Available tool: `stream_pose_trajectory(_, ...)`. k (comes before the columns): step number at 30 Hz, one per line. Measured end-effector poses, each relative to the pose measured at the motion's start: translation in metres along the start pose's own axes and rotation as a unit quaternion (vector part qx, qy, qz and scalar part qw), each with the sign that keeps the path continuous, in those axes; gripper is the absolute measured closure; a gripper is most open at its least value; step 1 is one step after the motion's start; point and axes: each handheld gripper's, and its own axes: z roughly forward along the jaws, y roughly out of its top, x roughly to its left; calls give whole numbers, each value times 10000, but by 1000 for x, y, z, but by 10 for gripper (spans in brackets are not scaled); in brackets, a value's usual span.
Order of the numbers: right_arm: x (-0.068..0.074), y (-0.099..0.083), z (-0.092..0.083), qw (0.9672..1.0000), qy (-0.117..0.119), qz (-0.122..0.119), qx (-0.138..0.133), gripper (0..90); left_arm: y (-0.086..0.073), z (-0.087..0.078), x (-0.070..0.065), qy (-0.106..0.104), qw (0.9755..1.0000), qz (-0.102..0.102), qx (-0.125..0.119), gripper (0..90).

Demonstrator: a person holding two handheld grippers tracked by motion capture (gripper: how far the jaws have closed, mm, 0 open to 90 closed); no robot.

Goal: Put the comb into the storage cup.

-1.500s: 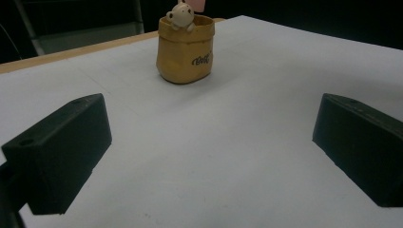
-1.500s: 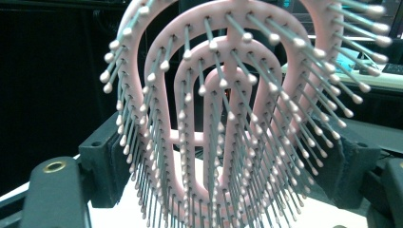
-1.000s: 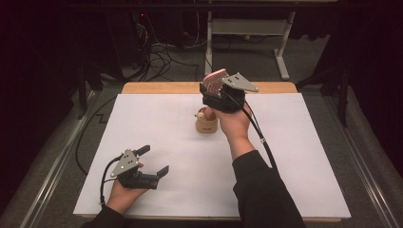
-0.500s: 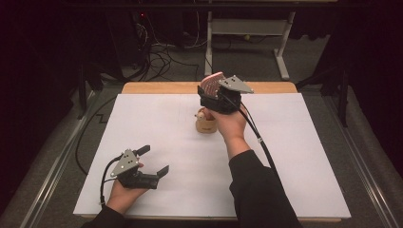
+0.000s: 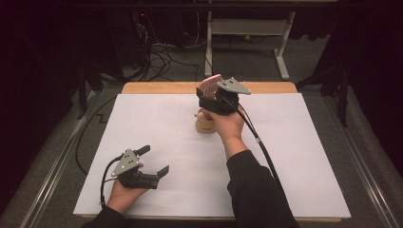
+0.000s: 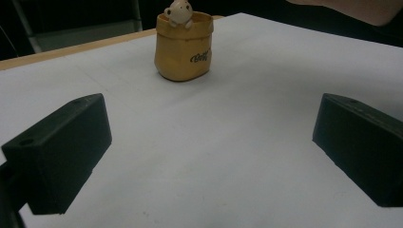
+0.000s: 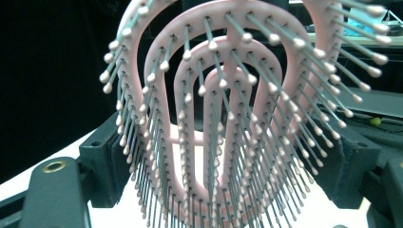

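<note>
The pink vented hairbrush (image 7: 223, 118) sits clamped between the jaws of your right gripper (image 5: 214, 95), bristles facing that gripper's camera, its head raised above the far middle of the white table sheet (image 5: 294, 156). Directly below your right hand (image 5: 227, 124) stands a small yellow-brown ceramic pot (image 6: 183, 46), upright, with a little bear figure (image 6: 178, 11) peeking over its rim. Your left gripper (image 5: 151, 162) rests low over the near left part of the sheet, well apart from the pot, jaws spread wide with nothing between them.
</note>
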Motion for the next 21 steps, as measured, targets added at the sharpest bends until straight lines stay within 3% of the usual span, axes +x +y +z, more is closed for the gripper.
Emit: stream_pose_trajectory(21,0,-9,7,9999,34,101,93,198,0,0,1,-4,10000,-32,-1,0)
